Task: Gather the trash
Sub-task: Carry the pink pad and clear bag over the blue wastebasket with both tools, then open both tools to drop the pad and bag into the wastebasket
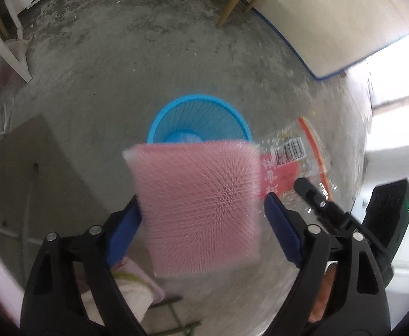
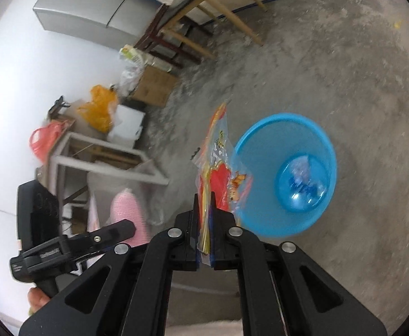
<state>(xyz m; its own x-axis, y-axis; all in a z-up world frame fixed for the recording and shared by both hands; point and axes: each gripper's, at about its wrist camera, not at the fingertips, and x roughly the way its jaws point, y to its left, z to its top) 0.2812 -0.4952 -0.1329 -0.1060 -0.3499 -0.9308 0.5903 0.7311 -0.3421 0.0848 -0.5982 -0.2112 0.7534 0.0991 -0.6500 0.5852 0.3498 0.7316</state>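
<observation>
Bare concrete floor (image 2: 358, 70) rings blue basket (image 2: 287, 173) (rim unobstructed).

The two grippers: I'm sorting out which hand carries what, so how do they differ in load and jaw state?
The left gripper has its jaws spread wide around a thick pink bristly pad; the right gripper is pinched nearly shut on a thin, colourful plastic wrapper. The pad shows its broad face in the left wrist view; the wrapper stands edge-on in the right wrist view. Both point down toward the blue basket.
</observation>
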